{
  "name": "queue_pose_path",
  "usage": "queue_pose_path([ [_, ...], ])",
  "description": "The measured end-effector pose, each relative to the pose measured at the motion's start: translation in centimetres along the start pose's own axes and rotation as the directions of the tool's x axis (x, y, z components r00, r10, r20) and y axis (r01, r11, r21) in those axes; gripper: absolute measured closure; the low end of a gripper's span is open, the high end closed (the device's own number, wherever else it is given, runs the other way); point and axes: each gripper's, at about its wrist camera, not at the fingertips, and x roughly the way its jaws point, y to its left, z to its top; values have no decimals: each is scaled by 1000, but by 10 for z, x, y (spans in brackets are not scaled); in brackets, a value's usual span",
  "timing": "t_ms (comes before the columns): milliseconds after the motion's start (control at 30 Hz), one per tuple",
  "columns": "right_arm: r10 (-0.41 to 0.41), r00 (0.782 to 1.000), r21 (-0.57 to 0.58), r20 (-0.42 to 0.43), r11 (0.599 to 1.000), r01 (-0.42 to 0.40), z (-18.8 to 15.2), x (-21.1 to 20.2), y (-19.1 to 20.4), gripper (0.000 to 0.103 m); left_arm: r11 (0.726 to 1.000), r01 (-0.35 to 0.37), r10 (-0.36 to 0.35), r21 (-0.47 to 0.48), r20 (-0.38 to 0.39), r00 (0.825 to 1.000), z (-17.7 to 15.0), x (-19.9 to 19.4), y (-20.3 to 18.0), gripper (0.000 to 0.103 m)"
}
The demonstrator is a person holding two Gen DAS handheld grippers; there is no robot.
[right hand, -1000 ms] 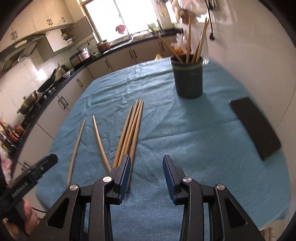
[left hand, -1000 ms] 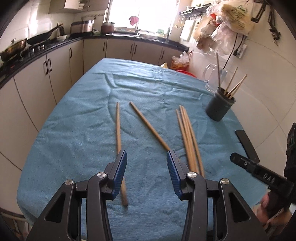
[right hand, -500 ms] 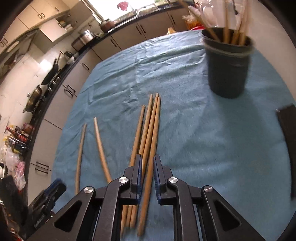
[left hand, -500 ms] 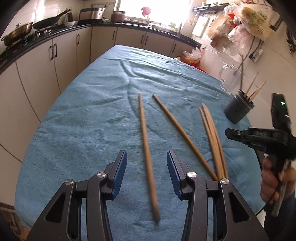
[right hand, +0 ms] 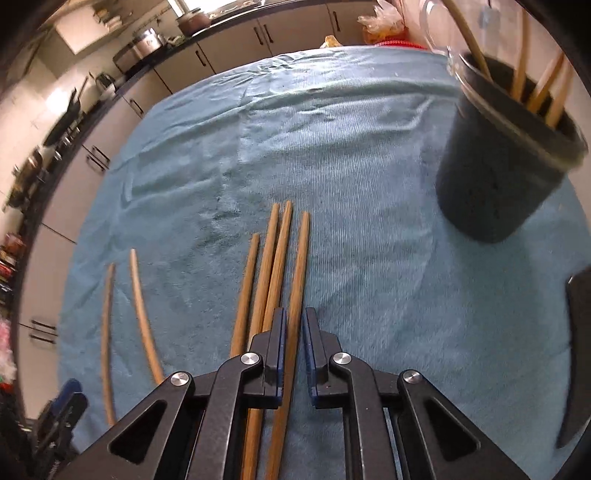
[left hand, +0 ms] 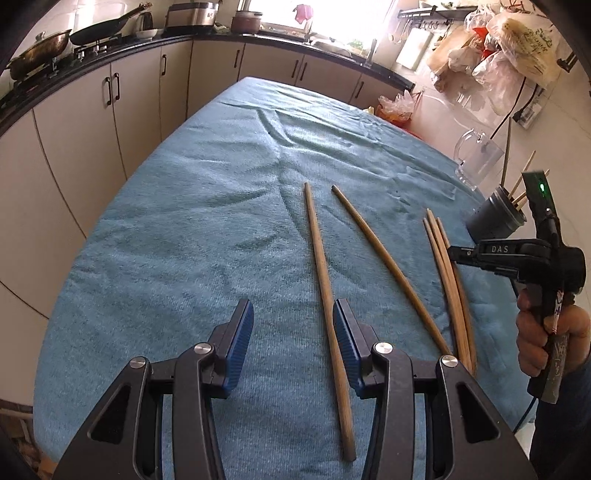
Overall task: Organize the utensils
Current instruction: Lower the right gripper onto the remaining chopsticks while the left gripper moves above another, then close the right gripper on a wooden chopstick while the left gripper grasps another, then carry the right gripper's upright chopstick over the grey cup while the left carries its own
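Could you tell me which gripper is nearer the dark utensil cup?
Right. The right gripper is at the chopstick bundle beside the cup; the left gripper is over the lone chopsticks farther away.

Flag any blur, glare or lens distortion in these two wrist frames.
Left wrist: sharp, window blown out to white, fisheye bows the blue-cloth table. Right wrist: motion smear on the dark cup and left-edge cabinets; the chopstick between the right tongs stays fairly crisp.
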Motion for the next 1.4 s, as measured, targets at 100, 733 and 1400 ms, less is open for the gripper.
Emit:
queue_pose_path([
  [100, -40, 999, -17, -1, 999, 40, 10, 5, 0, 96, 1000, 1, -1, 8, -29, 1000, 10, 8, -5, 60],
  [733, 118, 985, -8, 125, 993, -118, -16, -42, -16, 97, 986, -154, 161, 66, -121, 979, 65, 72, -45, 97],
  [1400, 236, 870, -81, 433, 971, -223, -62, -147, -16, 97, 994, 53, -76, 99, 239, 968, 58, -82, -74, 97],
])
